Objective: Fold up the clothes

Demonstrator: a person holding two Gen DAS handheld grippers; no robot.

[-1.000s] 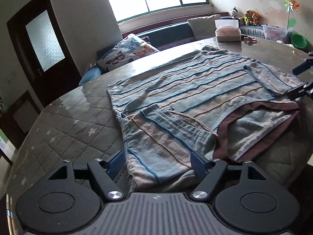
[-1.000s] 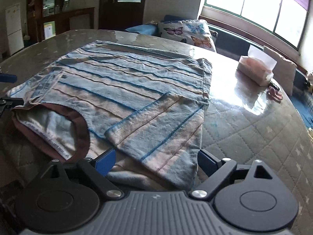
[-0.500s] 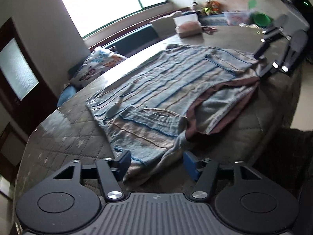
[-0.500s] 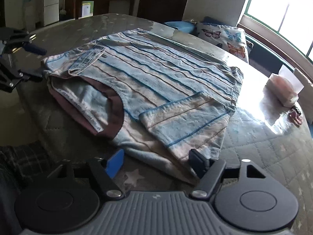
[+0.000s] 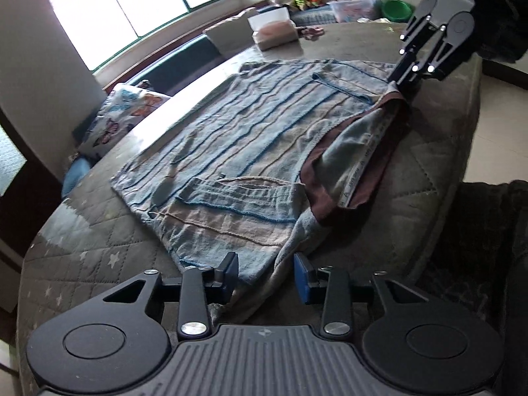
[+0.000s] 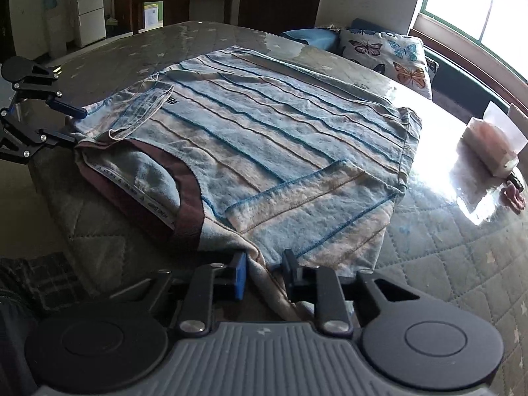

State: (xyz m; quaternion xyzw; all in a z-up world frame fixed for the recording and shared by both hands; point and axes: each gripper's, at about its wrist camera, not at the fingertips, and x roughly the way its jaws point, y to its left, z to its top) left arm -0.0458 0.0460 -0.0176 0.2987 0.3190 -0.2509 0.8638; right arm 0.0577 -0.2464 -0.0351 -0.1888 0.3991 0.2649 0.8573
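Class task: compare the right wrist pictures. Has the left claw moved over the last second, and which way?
Yes. Judged against the striped shirt, the left claw has come in from the picture's left edge to the shirt's shoulder corner beside the collar.

One striped shirt (image 5: 250, 151), two claws, one tissue box (image 5: 274, 31).

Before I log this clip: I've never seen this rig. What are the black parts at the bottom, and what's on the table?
Each picture comes from a camera on a hand-held gripper, looking along its jaws. No robot; a person holds one per hand. The left gripper and right gripper are at the near shoulders of a striped blue shirt lying flat on a quilted table, sleeves folded in. Fabric lies between both pairs of jaws, which still show gaps, so neither looks clamped. A tissue box stands further back.
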